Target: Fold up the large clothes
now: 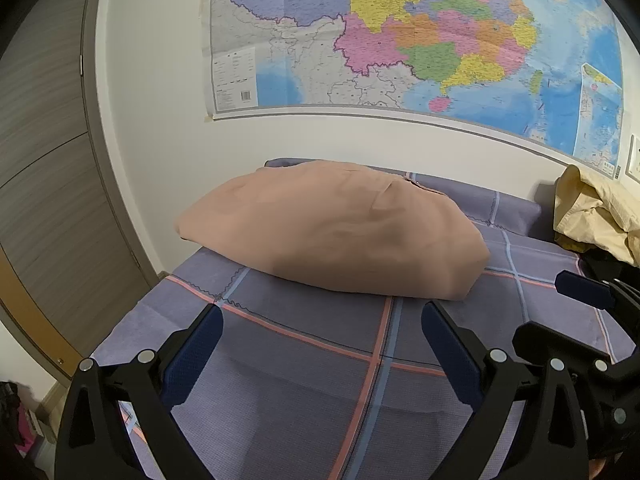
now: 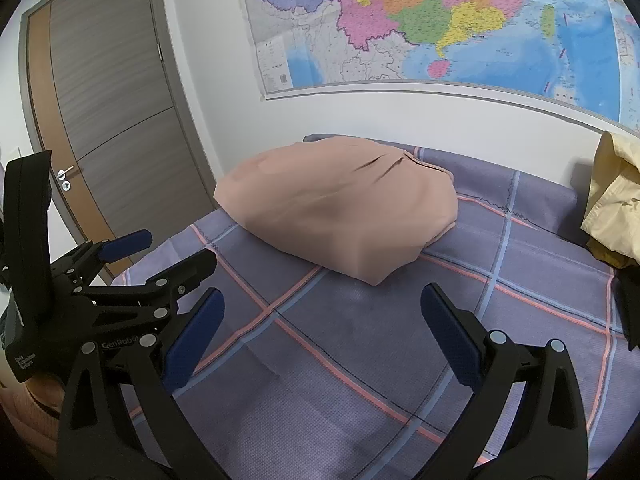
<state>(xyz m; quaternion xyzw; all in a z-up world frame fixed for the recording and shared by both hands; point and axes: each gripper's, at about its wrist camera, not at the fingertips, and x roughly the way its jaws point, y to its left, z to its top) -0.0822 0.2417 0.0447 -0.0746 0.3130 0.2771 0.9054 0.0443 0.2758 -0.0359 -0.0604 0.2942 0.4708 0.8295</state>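
Note:
A folded pinkish-tan garment lies in a neat bundle on the purple checked bed sheet, near the wall. It also shows in the right wrist view. My left gripper is open and empty, hovering over the sheet just in front of the bundle. My right gripper is open and empty, also short of the bundle. The left gripper shows at the left of the right wrist view, and the right gripper at the right edge of the left wrist view.
A crumpled yellow garment is piled at the bed's right end, also in the right wrist view. A wall map hangs above the bed. A wooden door stands at the left, past the bed's edge.

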